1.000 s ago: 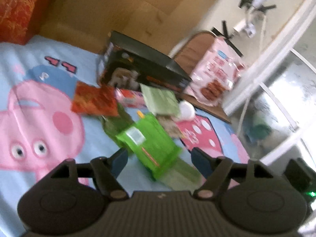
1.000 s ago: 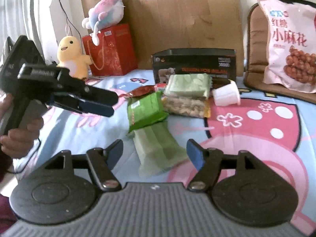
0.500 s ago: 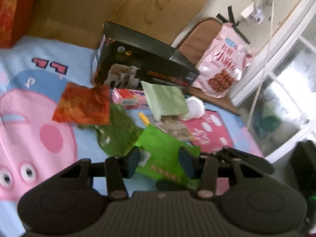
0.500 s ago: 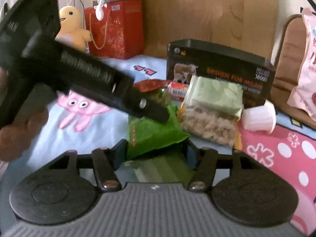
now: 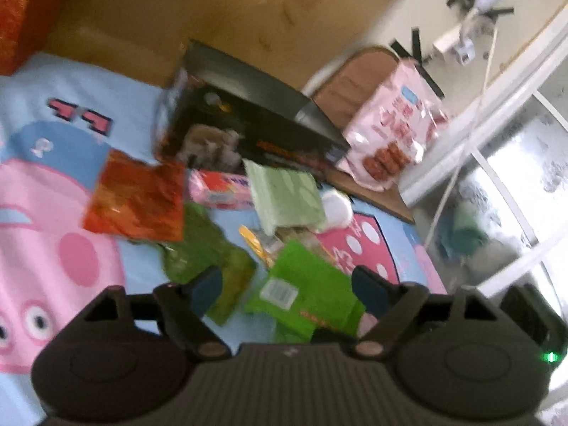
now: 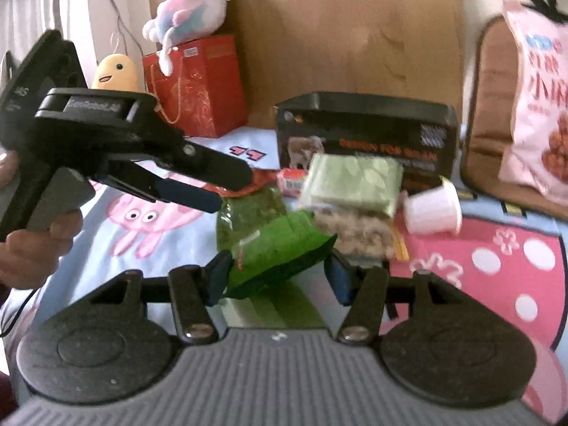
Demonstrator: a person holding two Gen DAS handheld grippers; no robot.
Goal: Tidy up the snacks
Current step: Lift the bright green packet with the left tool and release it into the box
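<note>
Holding the bright green snack packet (image 6: 280, 248) between the two blue-tipped fingers of my right gripper (image 6: 278, 275), I have it tilted, its left end lower and pressed against the left finger, its crimped right edge near the right finger, lifted above the pale green packet (image 6: 280, 307) that lies flat on the cartoon bedsheet (image 6: 497, 266) just under it. My left gripper (image 5: 285, 293) stands with its fingers spread wide and nothing between them; in the right wrist view it hangs off to the left in my left hand (image 6: 35, 248), its tips above the dark green bag (image 6: 248, 213). From the left wrist view, blurred, the same bright green snack packet (image 5: 305, 294) shows between my spread fingers but well beyond them. Farther back the other snacks lie in a loose heap: an orange-red packet (image 5: 138, 195) overlapping the dark green bag (image 5: 202, 245), a pink box (image 5: 220, 188), a light green pack (image 6: 355, 181) resting on a clear bag of pale pieces (image 6: 358, 234), and a white cup (image 6: 431, 207) on its side just right of them. Behind the heap stands a black box (image 6: 369, 131), and a large pink snack bag (image 6: 539, 106) leans against a brown cushion (image 6: 490, 106) at the right. A red gift bag (image 6: 198, 81) with plush toys sits at the back left.
</note>
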